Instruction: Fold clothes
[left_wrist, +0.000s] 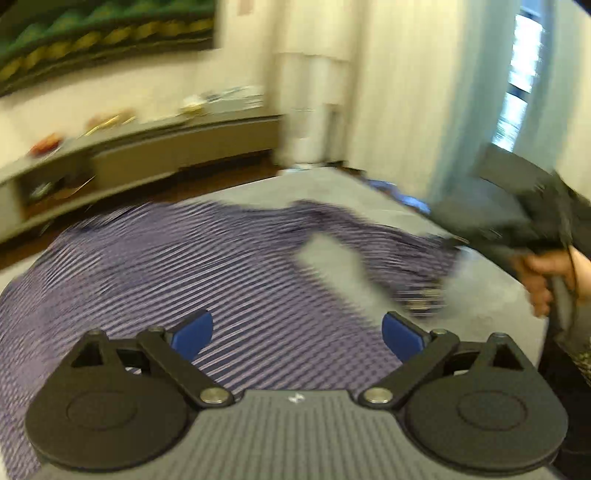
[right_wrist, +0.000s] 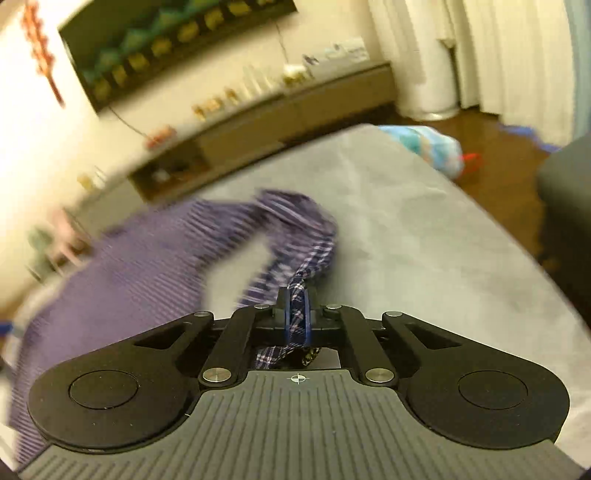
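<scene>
The right claw (right_wrist: 297, 317) is pinched tight on the purple striped shirt (left_wrist: 177, 266) (no words to read anywhere). The left claw (left_wrist: 297, 334) is wide apart over the shirt, holding nothing. The shirt lies on the grey desk (right_wrist: 424, 240).

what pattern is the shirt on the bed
Purple with fine pale stripes; the shirt looks plaid where the right gripper pinches it, clearest in the right wrist view.

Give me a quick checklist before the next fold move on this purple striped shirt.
1. Right hand-held gripper clamped on purple striped shirt: ok.
2. Left hand-held gripper open, nothing between its pads: ok.
3. Shirt body lying on the grey surface: ok.
4. Shirt smooth: cannot tell, the pictures are blurred.
5. Grey surface to the right of the shirt bare in the right wrist view: ok.
</scene>
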